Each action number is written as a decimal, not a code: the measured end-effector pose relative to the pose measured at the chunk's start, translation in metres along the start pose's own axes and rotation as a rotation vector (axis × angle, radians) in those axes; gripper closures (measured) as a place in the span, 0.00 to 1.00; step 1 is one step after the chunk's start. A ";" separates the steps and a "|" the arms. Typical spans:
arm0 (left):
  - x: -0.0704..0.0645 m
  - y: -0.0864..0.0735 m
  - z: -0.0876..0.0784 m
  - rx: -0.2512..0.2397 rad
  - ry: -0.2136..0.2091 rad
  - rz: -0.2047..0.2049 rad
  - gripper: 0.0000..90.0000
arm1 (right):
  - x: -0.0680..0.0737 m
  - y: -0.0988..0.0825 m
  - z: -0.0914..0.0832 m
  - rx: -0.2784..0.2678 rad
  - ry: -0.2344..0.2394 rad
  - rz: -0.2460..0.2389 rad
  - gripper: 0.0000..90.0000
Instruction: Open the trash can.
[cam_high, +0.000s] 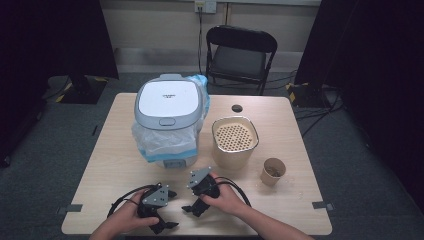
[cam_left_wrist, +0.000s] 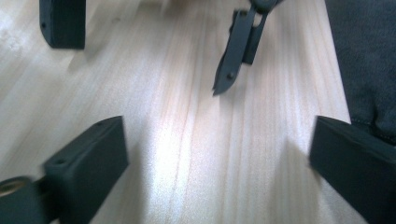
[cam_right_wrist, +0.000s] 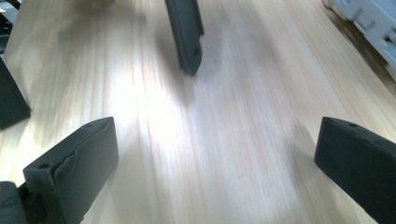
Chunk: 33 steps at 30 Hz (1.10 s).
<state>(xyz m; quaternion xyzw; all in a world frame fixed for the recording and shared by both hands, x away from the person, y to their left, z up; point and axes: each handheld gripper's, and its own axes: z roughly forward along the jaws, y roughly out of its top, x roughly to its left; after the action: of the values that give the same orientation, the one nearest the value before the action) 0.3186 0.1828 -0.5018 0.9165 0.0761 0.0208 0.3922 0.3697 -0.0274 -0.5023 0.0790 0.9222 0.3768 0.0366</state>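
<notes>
While both grippers sit low at the near edge of the table (cam_high: 110, 150), nothing is in hand. The left gripper (cam_high: 167, 210) and the right gripper (cam_high: 192, 207) are each held by a hand just in front of the rice cooker (cam_high: 167, 117). They lie near one another, tips angled toward each other.

State of tools: in the left gripper view its two black jaws stand wide apart over bare wood, with nothing between them. The right gripper view shows the same: jaws spread, released, only the tabletop beneath. Each view catches a jaw of the other gripper farther off.

Where things are: the rice cooker stands at centre-left of the table, lid shut, with a clear plastic bag (cam_high: 165, 142) wrapped round its body. To its right, apart from it, stands a beige container (cam_high: 235, 142) with a perforated insert on top. Further right and nearer is a small paper cup (cam_high: 272, 171) with something dark inside; contents not legible.

Judgement: this reads as the starting position, ahead of any approach. The cooker is the nearest object to both tools, so it is the likely first target. The next move calls for lifting a gripper off the table and carrying it forward toward the cooker's front latch, jaws kept open until they are placed.
</notes>
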 end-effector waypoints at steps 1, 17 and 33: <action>0.000 0.001 0.000 0.017 -0.002 0.013 0.03 | 0.000 0.000 0.000 0.000 0.000 0.000 0.00; 0.000 0.001 0.001 0.017 -0.010 0.018 0.00 | -0.013 0.023 -0.065 0.098 0.051 0.001 0.19; 0.000 0.001 0.001 0.016 -0.010 0.017 0.00 | -0.018 0.054 -0.108 0.109 0.075 -0.012 0.19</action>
<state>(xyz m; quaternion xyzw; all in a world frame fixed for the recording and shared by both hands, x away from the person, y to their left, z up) 0.3189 0.1818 -0.5018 0.9203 0.0663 0.0190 0.3851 0.3801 -0.0667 -0.3872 0.0613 0.9425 0.3286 -0.0001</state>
